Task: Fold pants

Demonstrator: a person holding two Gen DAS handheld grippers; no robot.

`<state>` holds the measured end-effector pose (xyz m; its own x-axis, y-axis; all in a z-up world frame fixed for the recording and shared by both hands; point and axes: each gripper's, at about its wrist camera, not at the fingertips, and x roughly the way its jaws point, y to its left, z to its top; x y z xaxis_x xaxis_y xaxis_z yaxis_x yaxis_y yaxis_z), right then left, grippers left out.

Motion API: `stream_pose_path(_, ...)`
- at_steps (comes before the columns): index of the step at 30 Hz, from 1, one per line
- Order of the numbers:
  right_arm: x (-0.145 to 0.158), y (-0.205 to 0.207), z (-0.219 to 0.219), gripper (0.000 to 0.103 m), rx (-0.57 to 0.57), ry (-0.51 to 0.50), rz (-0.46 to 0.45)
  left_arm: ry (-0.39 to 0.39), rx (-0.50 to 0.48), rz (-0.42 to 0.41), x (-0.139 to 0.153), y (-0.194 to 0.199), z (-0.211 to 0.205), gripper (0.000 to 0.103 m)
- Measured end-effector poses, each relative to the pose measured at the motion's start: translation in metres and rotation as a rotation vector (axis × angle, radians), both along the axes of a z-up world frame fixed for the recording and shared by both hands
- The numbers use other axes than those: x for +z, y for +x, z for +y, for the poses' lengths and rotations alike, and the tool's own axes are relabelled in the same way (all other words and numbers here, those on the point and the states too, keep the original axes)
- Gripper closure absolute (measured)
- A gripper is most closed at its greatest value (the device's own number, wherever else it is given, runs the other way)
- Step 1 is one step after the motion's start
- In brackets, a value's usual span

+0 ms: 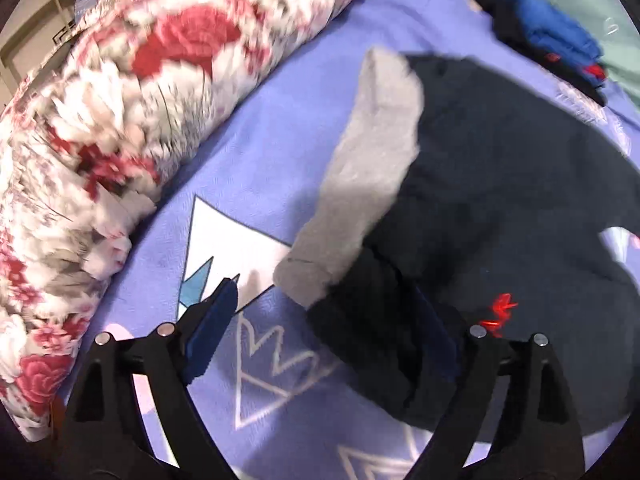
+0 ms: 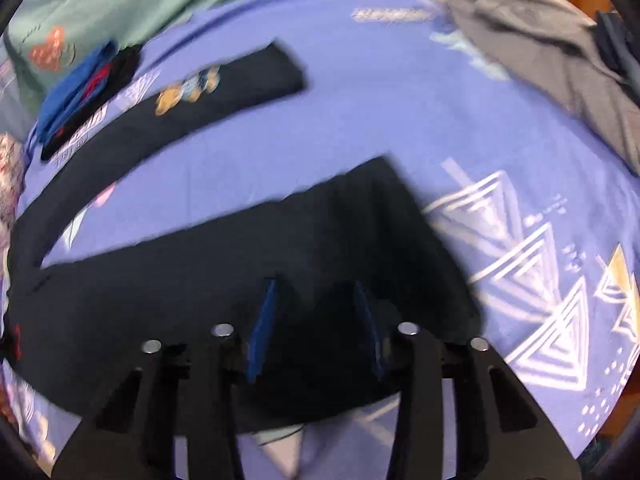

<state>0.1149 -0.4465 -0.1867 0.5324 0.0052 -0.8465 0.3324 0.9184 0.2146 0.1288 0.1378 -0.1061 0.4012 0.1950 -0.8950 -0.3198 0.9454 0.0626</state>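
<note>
Two grippers hang over dark pants (image 2: pixel 224 264) spread on a purple bedsheet (image 2: pixel 360 112) printed with white triangles. Seen from the right wrist, both legs run away across the sheet, the far one bearing a small bear patch (image 2: pixel 188 90); they lie well apart, with bare sheet between them. The right gripper (image 2: pixel 316 328) stands partly open above the near leg, its blue pads clear of the cloth as far as the blur lets me judge — nothing is pinched between them.

The left gripper (image 1: pixel 328 328) is spread wide, one finger over bare sheet, the other over the waist end of the pants, where a grey lining (image 1: pixel 368 168) is turned outward. It holds nothing. A floral quilt (image 1: pixel 120 120) lies rolled along the sheet's edge, and a small pile of blue and black clothes (image 1: pixel 548 36) sits beyond the pants.
</note>
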Motion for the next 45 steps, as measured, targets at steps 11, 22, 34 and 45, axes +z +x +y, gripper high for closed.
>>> stream_pose_path(11, 0.054, 0.093, 0.004, 0.032, -0.027, 0.028, -0.241, -0.152, -0.018, -0.213, 0.065, 0.023, -0.012, 0.013)
stream_pose_path(22, 0.004, 0.192, -0.011, 0.053, -0.09, 0.296, -0.095, -0.272, -0.139, -0.222, 0.013, 0.069, -0.06, 0.013)
stream_pose_path(34, 0.022, 0.2, 0.001, 0.091, -0.021, 0.005, -0.18, -0.138, -0.196, -0.089, -0.013, 0.086, -0.078, 0.009)
stream_pose_path(45, 0.028, 0.222, -0.037, 0.038, -0.101, -0.006, -0.199, -0.153, -0.219, -0.162, 0.018, 0.073, -0.06, 0.009)
